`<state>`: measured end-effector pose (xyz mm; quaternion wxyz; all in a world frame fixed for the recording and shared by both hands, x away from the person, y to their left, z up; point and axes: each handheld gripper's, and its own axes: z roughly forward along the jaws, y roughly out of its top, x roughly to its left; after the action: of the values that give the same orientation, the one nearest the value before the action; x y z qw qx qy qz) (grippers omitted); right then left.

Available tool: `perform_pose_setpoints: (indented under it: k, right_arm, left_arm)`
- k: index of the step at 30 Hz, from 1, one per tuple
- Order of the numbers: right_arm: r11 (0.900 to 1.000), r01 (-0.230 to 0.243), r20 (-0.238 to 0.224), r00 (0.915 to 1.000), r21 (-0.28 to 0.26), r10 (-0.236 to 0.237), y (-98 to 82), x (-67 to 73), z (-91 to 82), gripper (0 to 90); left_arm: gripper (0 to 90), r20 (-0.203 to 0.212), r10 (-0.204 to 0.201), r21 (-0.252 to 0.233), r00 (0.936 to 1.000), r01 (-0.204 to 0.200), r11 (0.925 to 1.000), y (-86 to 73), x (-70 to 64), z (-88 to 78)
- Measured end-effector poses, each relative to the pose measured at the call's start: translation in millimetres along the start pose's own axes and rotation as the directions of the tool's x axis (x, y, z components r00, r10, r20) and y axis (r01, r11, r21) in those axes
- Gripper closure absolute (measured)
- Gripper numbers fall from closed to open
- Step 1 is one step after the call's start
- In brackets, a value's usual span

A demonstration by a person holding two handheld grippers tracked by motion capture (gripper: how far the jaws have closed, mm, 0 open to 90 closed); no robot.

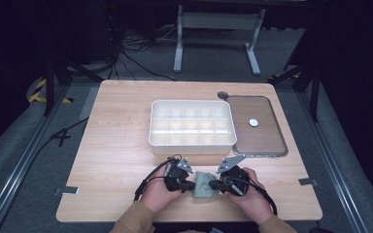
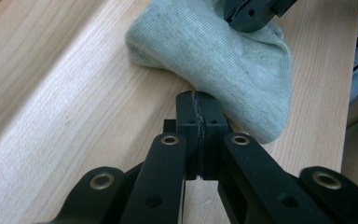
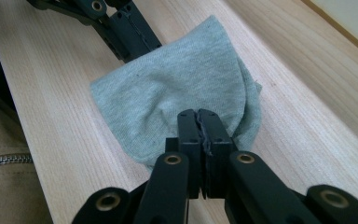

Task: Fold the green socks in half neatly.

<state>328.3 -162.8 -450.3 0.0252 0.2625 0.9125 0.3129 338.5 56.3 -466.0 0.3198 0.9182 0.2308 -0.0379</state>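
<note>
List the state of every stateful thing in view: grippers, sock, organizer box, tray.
Left hand-held gripper: shut, pinching the sock's edge.
Right hand-held gripper: shut, pinching the opposite edge.
Grey sock: folded, lying flat on the table, held at both sides.
White divided box: open-topped, compartments look empty.
Tray: flat on the table, a small white round piece on it.

My sock (image 2: 223, 56) is soft, finely ribbed grey-green knit cloth, matt. The worktop (image 1: 121, 145) under it is pale wood with a smooth, grained finish. My left gripper (image 2: 198, 100) is matt black plastic with brass-coloured rivets; the compartment box (image 1: 192, 124) looks like smooth white plastic.
</note>
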Motion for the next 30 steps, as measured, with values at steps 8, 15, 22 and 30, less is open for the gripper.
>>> perform_pose_setpoints:
  k: [8, 15, 22, 30]
  right_arm:
    - [1.0, 0.002, 0.014, 0.9999, -0.003, -0.002, -0.6, 1.8, 0.2, 89.1]
    - [1.0, -0.002, 0.022, 0.9998, -0.003, 0.002, -0.2, 4.3, 0.8, 88.7]
    - [1.0, 0.007, 0.02, 0.9998, -0.009, -0.007, 0.7, 6.7, 2.5, 88.5]
    - [1.0, 0.0, 0.014, 0.9999, -0.011, 0.001, 0.2, 7.0, 0.8, 86.7]
  left_arm:
    - [87.6, -0.006, 0.129, -0.06, 0.9916, -0.129, 0.9898, 8.8, -9.5, -7.1]
    - [77.0, -0.046, 0.195, -0.084, 0.9798, -0.198, 0.9766, 14.2, -19.2, -4.7]
    - [71.0, -0.077, 0.237, -0.073, 0.9683, -0.243, 0.9672, 16.3, -23.6, -2.1]
    - [62.9, -0.099, 0.225, -0.067, 0.9692, -0.233, 0.9703, 16.0, -25.0, -4.9]
